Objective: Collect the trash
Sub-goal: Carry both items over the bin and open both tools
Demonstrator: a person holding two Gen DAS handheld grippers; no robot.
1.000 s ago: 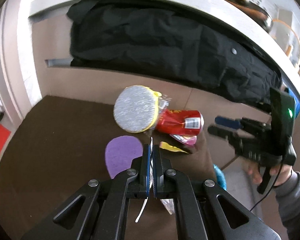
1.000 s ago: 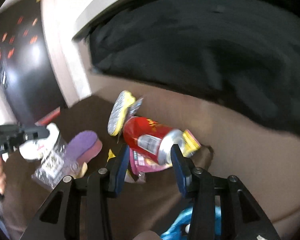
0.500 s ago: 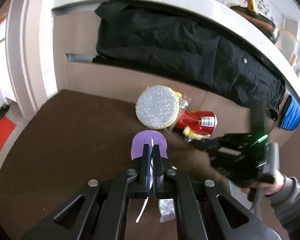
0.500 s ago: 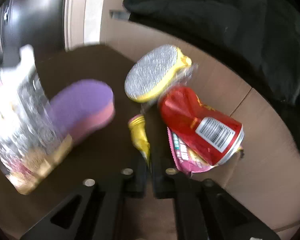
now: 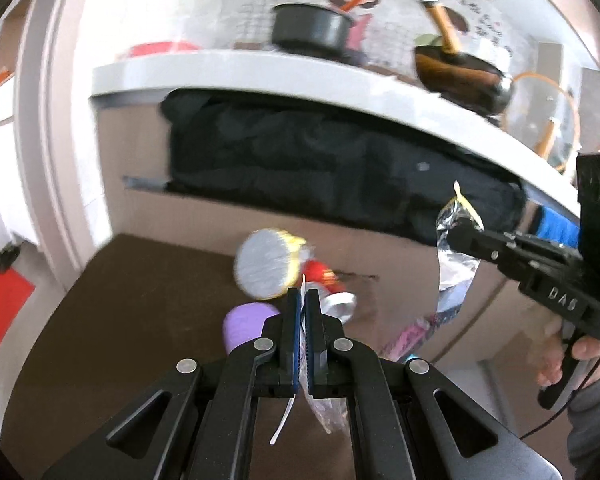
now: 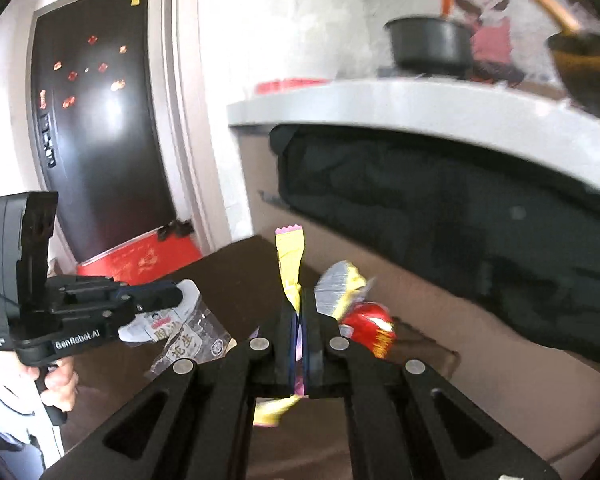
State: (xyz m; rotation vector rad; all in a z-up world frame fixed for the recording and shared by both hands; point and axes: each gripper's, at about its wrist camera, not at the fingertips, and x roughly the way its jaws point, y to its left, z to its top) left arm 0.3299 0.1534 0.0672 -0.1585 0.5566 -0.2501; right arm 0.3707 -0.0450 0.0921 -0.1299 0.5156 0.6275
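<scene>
My left gripper (image 5: 302, 294) is shut on a clear plastic wrapper (image 5: 324, 412) that hangs below its jaws; the right wrist view shows it (image 6: 180, 330) printed with text. My right gripper (image 6: 299, 300) is shut on a yellow wrapper (image 6: 289, 258) with a silver inside (image 5: 454, 264), held up in the air. On the brown floor lie a red can (image 6: 370, 326), a round silver and yellow pad (image 5: 265, 261), and a purple sponge (image 5: 244, 322).
A white counter (image 5: 340, 80) runs overhead with a black pot (image 5: 310, 32) and a dark pan (image 5: 460, 72) on it. A black cloth (image 5: 320, 160) hangs under it over a beige cabinet front. A dark door (image 6: 96, 120) stands at the left.
My right gripper closed on the yellow wrapper and lifted it off the floor, away from the can. Both grippers rose, so the floor litter sits lower and farther.
</scene>
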